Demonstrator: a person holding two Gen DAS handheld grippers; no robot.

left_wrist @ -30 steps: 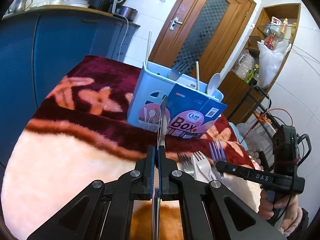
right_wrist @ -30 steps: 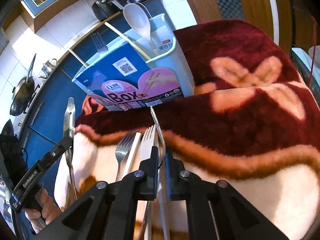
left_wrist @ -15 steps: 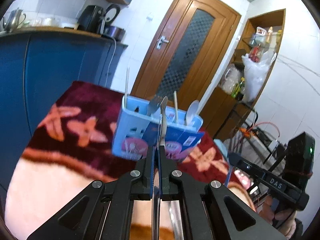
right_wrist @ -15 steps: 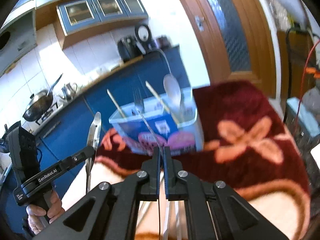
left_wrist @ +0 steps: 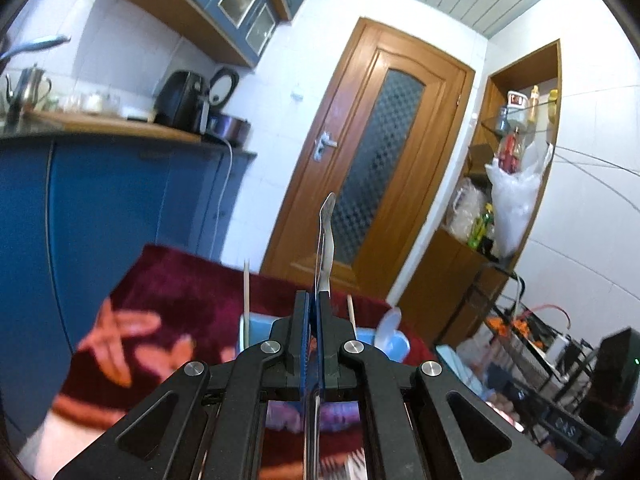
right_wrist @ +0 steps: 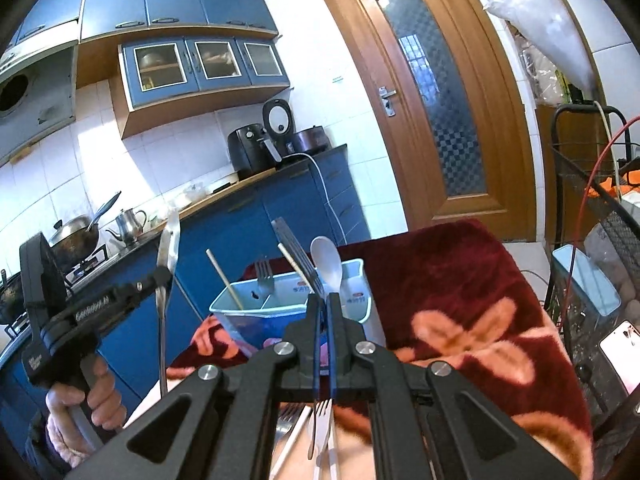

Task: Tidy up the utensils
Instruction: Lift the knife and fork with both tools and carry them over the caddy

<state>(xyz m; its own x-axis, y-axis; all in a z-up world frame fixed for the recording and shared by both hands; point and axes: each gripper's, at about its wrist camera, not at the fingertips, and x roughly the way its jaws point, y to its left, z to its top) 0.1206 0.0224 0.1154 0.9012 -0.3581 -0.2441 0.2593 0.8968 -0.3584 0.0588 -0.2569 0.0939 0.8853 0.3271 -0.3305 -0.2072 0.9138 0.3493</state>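
My left gripper (left_wrist: 314, 300) is shut on a metal knife (left_wrist: 325, 240), held upright high above the table; it also shows in the right wrist view (right_wrist: 164, 280) at the left. My right gripper (right_wrist: 324, 300) is shut on a metal fork (right_wrist: 296, 252), tines up, lifted just in front of the light blue utensil box (right_wrist: 288, 308). The box holds a fork, a white spoon (right_wrist: 326, 260) and chopsticks (right_wrist: 224, 280). In the left wrist view the box (left_wrist: 392, 344) is mostly hidden behind my fingers.
Loose forks and white utensils (right_wrist: 316, 428) lie on the red and cream flowered blanket (right_wrist: 460, 292) below my right gripper. Blue kitchen cabinets (right_wrist: 280, 220) stand behind the table, a wooden door (right_wrist: 436, 100) beyond, a wire rack (right_wrist: 592, 208) at the right.
Both grippers rose from the blanket with their utensils. The right lifted its fork up toward the box, and the left raised the knife well above the box.
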